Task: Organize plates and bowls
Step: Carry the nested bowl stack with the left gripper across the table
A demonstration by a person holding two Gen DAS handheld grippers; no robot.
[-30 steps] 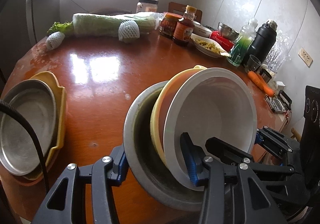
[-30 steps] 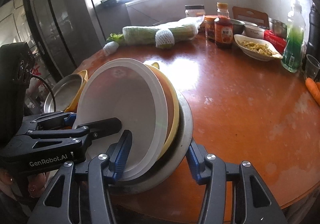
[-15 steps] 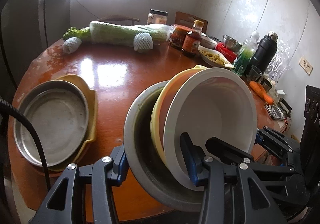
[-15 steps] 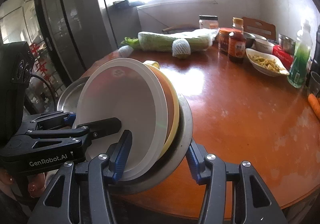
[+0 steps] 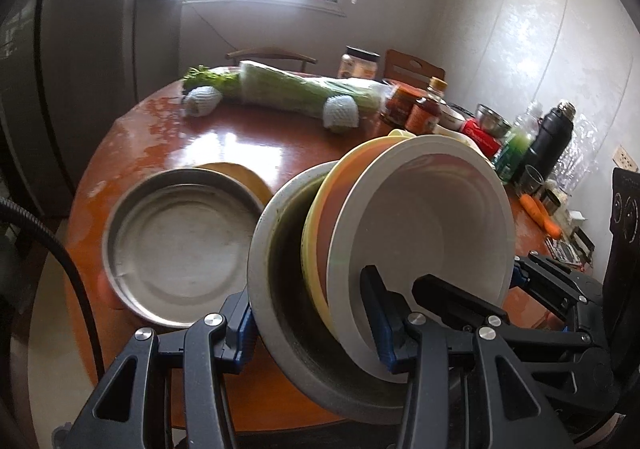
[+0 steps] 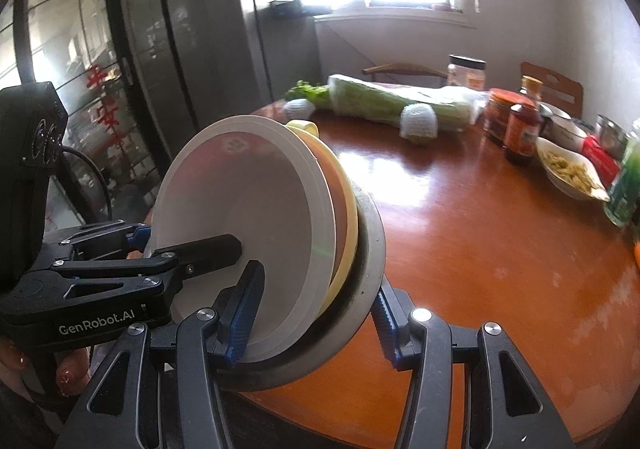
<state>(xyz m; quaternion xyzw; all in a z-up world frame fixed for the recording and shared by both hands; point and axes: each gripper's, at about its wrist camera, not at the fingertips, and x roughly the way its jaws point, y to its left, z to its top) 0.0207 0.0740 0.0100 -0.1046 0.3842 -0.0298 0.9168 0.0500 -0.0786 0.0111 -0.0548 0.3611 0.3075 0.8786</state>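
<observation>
A tilted stack of bowls hangs over the table's near edge: a white bowl (image 5: pixel 432 233) inside a yellow bowl (image 5: pixel 320 233) inside a grey metal bowl (image 5: pixel 280 269). My left gripper (image 5: pixel 312 329) is shut on the stack's rim, one finger inside the white bowl and one behind the metal one. My right gripper (image 6: pixel 314 321) is shut on the opposite rim of the same stack (image 6: pixel 256 217). Each gripper shows in the other's view: the right gripper (image 5: pixel 508 285) and the left gripper (image 6: pixel 176 245). A metal plate (image 5: pixel 180 249) rests on a yellow plate (image 5: pixel 240 177) on the table, left of the stack.
The round wooden table (image 6: pixel 480 249) carries a wrapped cabbage (image 5: pixel 296 93), jars and sauce bottles (image 6: pixel 520 129), a dish of food (image 6: pixel 568 173), a green bottle, a black flask (image 5: pixel 552 141) and carrots (image 5: pixel 540 213). A dark fridge (image 6: pixel 192 49) stands at the left; chairs stand behind the table.
Both grippers, still shut on the stack, have pulled back and risen from the table. The table now looks farther off, and the metal plate has shifted toward the middle of the left wrist view.
</observation>
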